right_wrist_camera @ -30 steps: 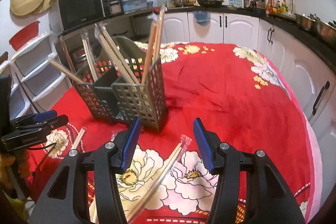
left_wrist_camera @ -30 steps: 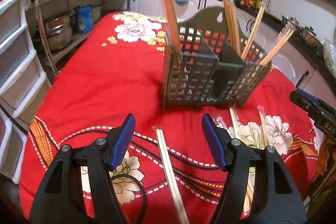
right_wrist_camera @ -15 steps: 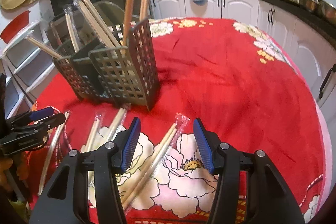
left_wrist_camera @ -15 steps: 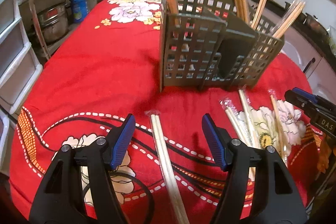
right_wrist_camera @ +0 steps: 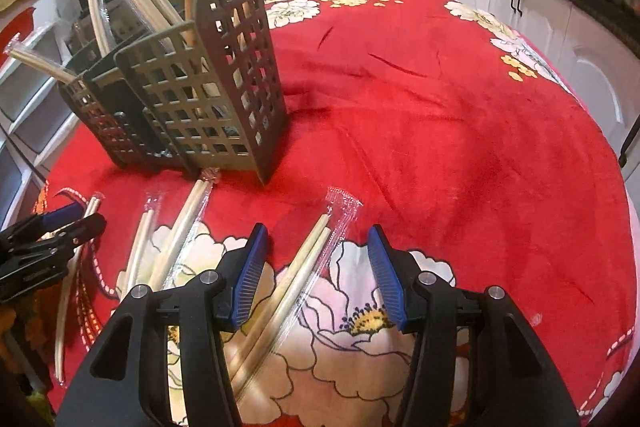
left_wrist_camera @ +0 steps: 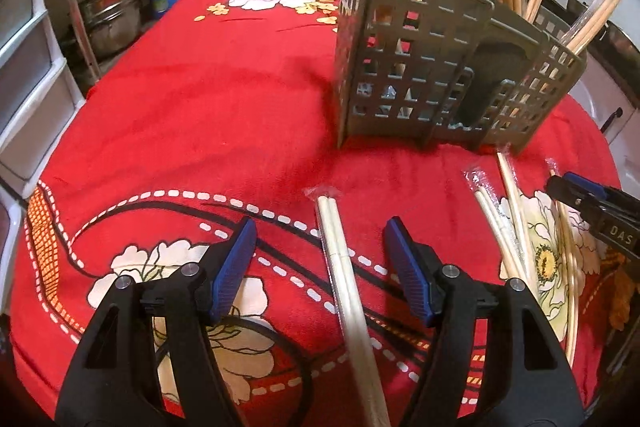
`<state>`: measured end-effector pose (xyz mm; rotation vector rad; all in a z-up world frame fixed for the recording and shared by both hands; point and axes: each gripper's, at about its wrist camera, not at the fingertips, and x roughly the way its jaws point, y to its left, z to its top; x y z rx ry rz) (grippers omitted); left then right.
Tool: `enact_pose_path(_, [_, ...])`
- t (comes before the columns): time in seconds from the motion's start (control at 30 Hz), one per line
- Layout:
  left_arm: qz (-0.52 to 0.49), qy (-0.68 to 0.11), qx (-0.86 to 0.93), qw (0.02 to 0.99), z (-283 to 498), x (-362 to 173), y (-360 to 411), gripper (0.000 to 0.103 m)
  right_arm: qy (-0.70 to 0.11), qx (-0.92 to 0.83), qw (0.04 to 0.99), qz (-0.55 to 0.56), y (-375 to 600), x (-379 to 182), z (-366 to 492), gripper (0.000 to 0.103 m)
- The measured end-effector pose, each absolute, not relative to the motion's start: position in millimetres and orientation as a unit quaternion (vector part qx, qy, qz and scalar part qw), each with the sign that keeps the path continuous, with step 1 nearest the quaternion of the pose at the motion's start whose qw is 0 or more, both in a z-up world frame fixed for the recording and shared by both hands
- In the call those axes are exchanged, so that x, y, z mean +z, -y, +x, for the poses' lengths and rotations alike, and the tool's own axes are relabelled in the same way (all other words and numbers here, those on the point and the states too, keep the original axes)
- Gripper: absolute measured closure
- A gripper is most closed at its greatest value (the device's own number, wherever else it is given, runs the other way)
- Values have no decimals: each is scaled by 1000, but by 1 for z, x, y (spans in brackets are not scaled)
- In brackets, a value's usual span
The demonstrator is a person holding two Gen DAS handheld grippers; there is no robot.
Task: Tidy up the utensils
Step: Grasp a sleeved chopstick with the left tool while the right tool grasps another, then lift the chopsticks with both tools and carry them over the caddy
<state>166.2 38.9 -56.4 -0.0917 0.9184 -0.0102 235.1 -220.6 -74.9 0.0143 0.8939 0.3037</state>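
A: What fills most of the view ahead of the two grippers?

B: A table under a red floral cloth [left_wrist_camera: 208, 99], and standing on it, beyond both sets of fingers, the grey slotted utensil holder [left_wrist_camera: 436, 67]. Wrapped chopsticks already stand in its compartments, leaning outward (the tops run out of the picture).

A: And the left gripper [left_wrist_camera: 320, 247]?

B: Its blue-padded jaws stand apart over the cloth. One wrapped pair of chopsticks [left_wrist_camera: 340, 267] lies on the cloth between them, pads clear of it on both sides, its tip pointing toward the holder.

A: The right gripper [right_wrist_camera: 316, 255]?

B: Jaws apart as well, though they have just been closing a little. A second wrapped pair [right_wrist_camera: 296, 279] lies slanted between them, nearer the left pad; I cannot tell whether that pad touches it.

A: Anything smaller?

B: Loose wrapped pairs [right_wrist_camera: 176, 239] lie between the two grippers, just in front of the holder's base.
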Motion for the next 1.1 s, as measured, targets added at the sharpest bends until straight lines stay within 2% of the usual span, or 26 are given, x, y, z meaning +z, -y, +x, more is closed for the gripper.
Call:
enact_pose_path(0.1, [-45, -440, -10, 897, 168, -57, -39, 47, -433, 138, 891, -3, 218, -78, 238, 62])
enact_pose_path(0.17, [-43, -438, -15, 898, 170, -57, -39, 57, -431, 135, 892, -7, 217, -78, 238, 65])
enact_pose_path(0.23, [-41, -436, -18, 899, 169, -56, -36, 73, -430, 132, 893, -11, 217, -79, 239, 74])
enact_pose_path(0.33, [-42, -435, -22, 899, 168, -56, -35, 91, -429, 133, 893, -10, 218, -78, 240, 86])
enact_pose_path(0.4, [-43, -434, -24, 899, 167, -55, -35, 96, -426, 136, 894, -8, 218, -78, 240, 90])
enact_pose_path(0.53, [-49, -432, -36, 900, 167, -52, -35, 100, -420, 144, 896, 8, 222, -72, 237, 95])
enact_pose_path(1.1, [-81, -367, -42, 926, 139, 0, -56, 102, -359, 175, 916, 30, 226, -22, 201, 98])
